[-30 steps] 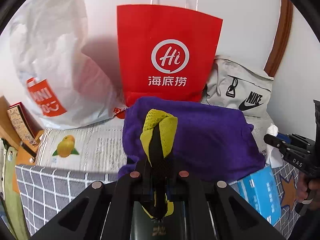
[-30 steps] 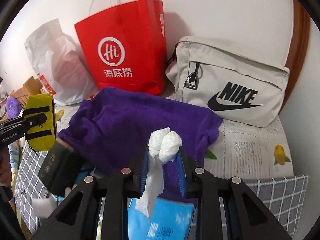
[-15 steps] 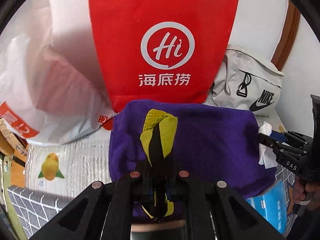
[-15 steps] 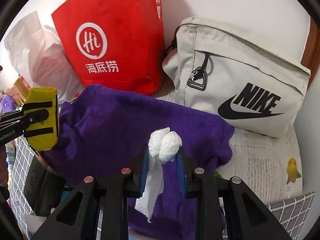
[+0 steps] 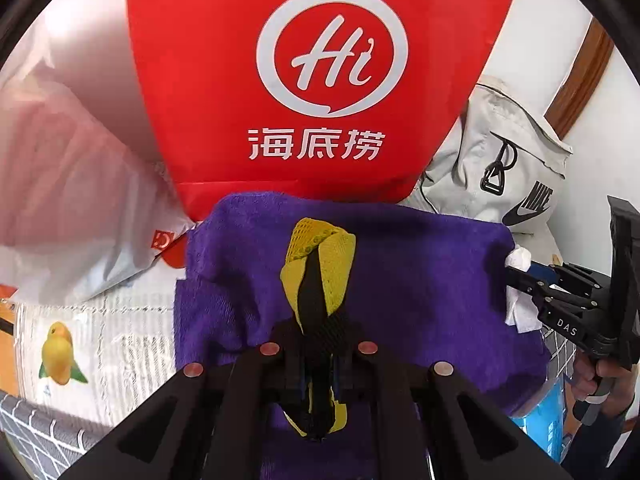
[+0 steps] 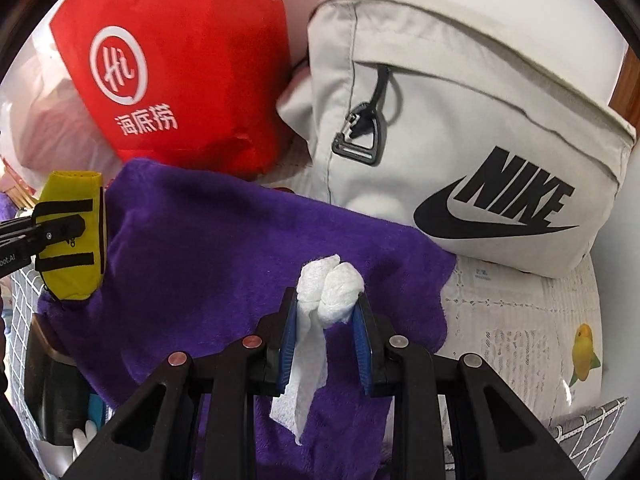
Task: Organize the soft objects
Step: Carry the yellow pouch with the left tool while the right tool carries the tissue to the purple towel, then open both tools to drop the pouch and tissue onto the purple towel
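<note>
White wall (image 6: 520, 4) behind, evenly lit. Brown wooden trim (image 5: 584, 76) runs up at right. Surface covered by fruit-print cloth (image 6: 520, 340).

Black claws (image 6: 326, 312), blue pads (image 6: 289, 344)

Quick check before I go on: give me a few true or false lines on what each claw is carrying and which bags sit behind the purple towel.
1. The left claw is shut on a yellow mesh pouch. True.
2. The right claw is empty. False: it is shut on a white tissue.
3. A red paper bag stands behind the purple towel. True.
4. The grey Nike bag lies on the towel's left. False: it sits to the right of the red bag.
5. Both claws hang over the purple towel. True.
</note>
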A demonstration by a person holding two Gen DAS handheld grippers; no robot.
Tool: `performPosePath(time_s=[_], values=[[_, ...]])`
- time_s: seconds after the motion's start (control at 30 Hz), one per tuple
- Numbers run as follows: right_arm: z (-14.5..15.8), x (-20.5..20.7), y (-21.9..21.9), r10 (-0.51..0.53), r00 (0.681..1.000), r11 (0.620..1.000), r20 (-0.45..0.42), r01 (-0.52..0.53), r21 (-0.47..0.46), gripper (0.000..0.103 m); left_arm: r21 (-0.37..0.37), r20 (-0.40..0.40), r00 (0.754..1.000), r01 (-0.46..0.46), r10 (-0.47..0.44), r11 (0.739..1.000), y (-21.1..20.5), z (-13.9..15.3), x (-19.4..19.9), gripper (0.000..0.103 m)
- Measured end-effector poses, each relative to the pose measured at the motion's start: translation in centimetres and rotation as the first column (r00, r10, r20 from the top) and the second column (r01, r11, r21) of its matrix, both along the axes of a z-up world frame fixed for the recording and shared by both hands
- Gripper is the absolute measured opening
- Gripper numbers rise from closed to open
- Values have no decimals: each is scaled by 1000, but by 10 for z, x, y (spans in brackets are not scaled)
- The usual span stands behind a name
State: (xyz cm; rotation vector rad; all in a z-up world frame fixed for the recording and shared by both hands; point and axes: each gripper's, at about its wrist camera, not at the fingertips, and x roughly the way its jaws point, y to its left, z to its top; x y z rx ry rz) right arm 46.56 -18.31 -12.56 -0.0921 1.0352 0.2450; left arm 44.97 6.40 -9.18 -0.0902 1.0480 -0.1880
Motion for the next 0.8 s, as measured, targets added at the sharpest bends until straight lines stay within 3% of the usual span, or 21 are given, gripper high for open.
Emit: performPosePath(time_s=[0.33, 0.67, 0.77, 0.8], values=[[-22, 14, 1, 0, 998, 999, -59, -3, -48, 26, -46, -55, 998, 3, -5, 999, 2, -20, 27, 9], [-35, 22, 1, 14, 996, 997, -86, -20, -69, 27, 13, -53, 999, -5, 6, 1000, -1, -29, 41, 10], [-35, 20, 3, 22, 996, 997, -86, -28, -73, 29, 35, -55, 998, -9, 11, 999, -3, -31, 43, 22], [-36, 20, 4, 26, 996, 997, -87, -32, -75, 30, 47, -54, 998, -12, 14, 999, -4, -31, 43, 32]])
